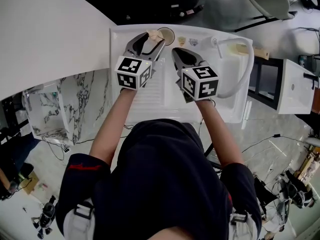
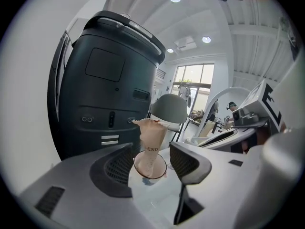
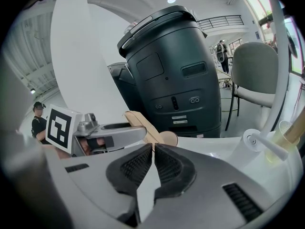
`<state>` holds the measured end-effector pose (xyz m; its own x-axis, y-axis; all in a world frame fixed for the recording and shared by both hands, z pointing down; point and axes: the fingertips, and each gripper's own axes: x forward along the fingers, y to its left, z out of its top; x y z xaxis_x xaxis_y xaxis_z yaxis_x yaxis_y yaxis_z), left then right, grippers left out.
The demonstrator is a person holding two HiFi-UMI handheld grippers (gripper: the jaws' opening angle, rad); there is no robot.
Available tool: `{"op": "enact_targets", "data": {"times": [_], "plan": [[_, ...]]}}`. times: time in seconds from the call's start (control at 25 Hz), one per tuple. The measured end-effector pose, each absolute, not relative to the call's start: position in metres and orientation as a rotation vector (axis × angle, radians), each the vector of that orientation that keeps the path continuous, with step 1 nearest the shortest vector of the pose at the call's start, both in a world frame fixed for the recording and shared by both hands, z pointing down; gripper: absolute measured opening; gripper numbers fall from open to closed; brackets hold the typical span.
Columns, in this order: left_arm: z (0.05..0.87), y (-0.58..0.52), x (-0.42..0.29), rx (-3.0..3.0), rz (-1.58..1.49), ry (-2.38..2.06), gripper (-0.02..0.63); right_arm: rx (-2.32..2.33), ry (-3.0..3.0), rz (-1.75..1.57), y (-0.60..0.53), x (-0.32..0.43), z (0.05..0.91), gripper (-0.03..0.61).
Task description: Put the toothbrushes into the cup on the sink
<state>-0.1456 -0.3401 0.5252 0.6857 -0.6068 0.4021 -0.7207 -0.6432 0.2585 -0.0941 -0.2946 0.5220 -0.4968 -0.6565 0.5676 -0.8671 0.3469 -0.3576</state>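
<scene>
On the white sink (image 1: 150, 96) the right gripper (image 3: 153, 147) has its jaws pressed together, with nothing between them. At its 10 o'clock, the left gripper (image 1: 152, 39) is spread wide. Its pads are clear of the beige toothbrush packet (image 2: 151, 140) (printed "END"), which stands in the cup (image 1: 167, 35) at the sink's 12 o'clock edge. A curved white faucet (image 1: 240, 59) sits at 2 o'clock. Beyond stands a dark bin (image 2: 105, 89).

Only "END" can be read, printed on the tan wrapper (image 2: 151, 138).
</scene>
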Motion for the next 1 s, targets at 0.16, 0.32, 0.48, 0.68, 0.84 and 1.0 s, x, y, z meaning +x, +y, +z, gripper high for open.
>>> {"op": "enact_targets", "data": {"times": [0.16, 0.32, 0.48, 0.68, 0.84, 1.0], "plan": [[0.525, -0.339, -0.148, 2.496, 0.393, -1.043, 0.238, 1.356, -2.292, 0.912, -0.295, -0.094, 0.521, 0.041], [0.524, -0.336, -0.15, 2.49, 0.39, -1.037, 0.238, 1.356, -2.293, 0.91, -0.295, -0.094, 0.519, 0.041], [0.523, -0.331, -0.152, 2.489, 0.386, -1.032, 0.238, 1.354, -2.3, 0.905, -0.294, -0.096, 0.516, 0.041], [0.52, -0.324, -0.156, 2.493, 0.39, -1.034, 0.238, 1.355, -2.311, 0.896, -0.292, -0.098, 0.511, 0.041], [0.518, -0.318, -0.16, 2.492, 0.394, -1.038, 0.238, 1.359, -2.32, 0.887, -0.289, -0.101, 0.507, 0.041], [0.513, -0.312, -0.164, 2.5, 0.392, -1.048, 0.238, 1.366, -2.327, 0.875, -0.284, -0.102, 0.502, 0.04]]}}
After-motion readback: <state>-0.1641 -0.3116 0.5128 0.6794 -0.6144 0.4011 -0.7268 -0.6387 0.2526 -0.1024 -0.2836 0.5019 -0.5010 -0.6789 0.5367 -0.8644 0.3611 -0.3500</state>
